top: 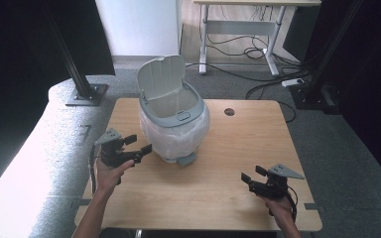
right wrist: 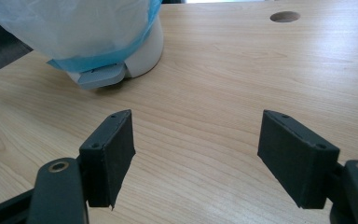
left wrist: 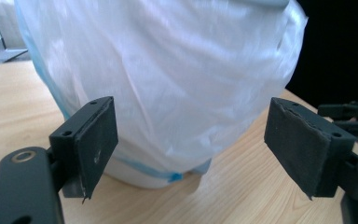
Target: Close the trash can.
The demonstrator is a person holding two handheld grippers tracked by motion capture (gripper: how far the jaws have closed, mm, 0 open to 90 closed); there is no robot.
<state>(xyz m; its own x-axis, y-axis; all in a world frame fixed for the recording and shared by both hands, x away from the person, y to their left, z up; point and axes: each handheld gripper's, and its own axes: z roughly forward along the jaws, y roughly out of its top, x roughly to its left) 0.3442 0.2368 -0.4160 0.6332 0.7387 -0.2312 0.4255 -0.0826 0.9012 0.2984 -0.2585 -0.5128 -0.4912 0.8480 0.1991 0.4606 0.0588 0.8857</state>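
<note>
Facing the bagged bin (top: 174, 119) on the desk (top: 218, 183), left hand-held gripper (top: 138, 144) and right hand-held gripper (top: 253, 174) gape empty.

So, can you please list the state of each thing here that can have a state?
bin lid: open, tipped up and back
trash bin: upright on the table, pedal facing the person
bag liner: fitted, folded over the rim, hanging down the outside
left gripper: jaws open, near the bin, holding nothing
right gripper: jaws open, over bare table, holding nothing
</note>
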